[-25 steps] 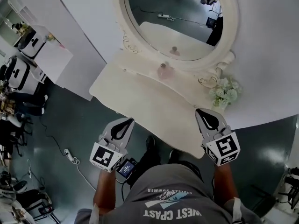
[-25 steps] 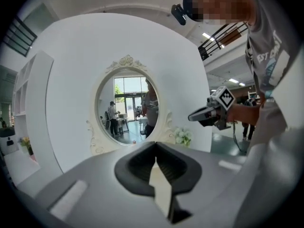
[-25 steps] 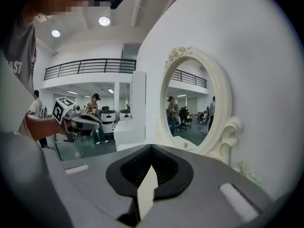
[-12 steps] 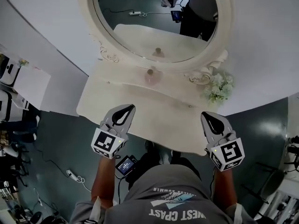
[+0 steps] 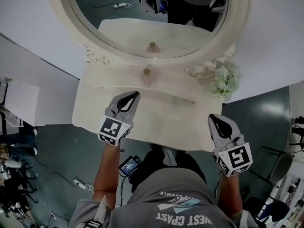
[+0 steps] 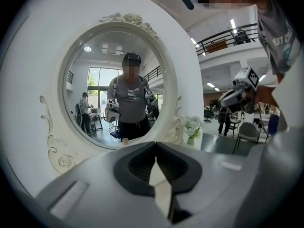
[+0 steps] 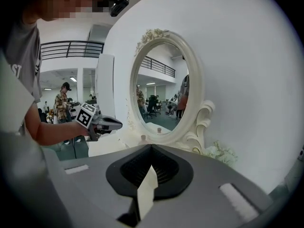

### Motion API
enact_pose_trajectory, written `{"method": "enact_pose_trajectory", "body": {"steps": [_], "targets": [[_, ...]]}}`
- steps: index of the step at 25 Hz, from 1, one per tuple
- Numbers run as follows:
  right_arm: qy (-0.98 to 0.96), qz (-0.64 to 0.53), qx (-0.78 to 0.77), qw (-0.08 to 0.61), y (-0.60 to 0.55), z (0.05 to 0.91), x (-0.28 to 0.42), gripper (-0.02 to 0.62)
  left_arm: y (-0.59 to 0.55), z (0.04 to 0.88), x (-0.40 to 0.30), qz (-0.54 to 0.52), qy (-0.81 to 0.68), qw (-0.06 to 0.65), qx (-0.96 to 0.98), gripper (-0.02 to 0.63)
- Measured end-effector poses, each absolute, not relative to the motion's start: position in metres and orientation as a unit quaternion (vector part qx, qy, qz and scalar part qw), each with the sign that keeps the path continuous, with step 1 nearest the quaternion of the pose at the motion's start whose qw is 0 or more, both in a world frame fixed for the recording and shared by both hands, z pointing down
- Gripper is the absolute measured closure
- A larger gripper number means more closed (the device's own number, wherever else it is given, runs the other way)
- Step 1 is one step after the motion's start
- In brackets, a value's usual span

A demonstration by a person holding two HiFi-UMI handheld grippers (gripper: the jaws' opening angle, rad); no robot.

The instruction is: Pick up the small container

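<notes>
Small pinkish container (image 5: 147,76) at foot of oval cream-framed mirror (image 5: 142,13), on cream counter (image 5: 171,120). Left claw (image 5: 135,95) pressed together, empty, near mirror, bare counter between. Right claw (image 5: 213,119) also pressed together, over counter's front corner, farther from mirror.

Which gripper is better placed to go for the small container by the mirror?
Left. The left gripper sits over the table close to the small container; the right gripper hangs farther off at the front edge.

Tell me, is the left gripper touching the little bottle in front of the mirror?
Apart. The head view shows a strip of bare table between the closed fingers of the left gripper and the small container, which stands by itself further back.
</notes>
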State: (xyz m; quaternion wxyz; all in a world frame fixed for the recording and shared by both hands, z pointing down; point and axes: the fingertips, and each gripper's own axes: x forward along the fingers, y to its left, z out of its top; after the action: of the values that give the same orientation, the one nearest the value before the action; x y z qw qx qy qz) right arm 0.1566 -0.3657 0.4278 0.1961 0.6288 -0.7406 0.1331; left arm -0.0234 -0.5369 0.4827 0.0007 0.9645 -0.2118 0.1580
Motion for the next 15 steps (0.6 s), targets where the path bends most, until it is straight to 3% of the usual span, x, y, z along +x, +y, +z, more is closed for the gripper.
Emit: {"method": "enact_pose_trajectory", "body": {"steps": [15], "targets": [[-0.705,0.193,0.647,0.22,-0.376,0.479,0.173,0.595,-0.62,0.572,0.022,0.19,-0.214,0.041,0.957,0.563]]}}
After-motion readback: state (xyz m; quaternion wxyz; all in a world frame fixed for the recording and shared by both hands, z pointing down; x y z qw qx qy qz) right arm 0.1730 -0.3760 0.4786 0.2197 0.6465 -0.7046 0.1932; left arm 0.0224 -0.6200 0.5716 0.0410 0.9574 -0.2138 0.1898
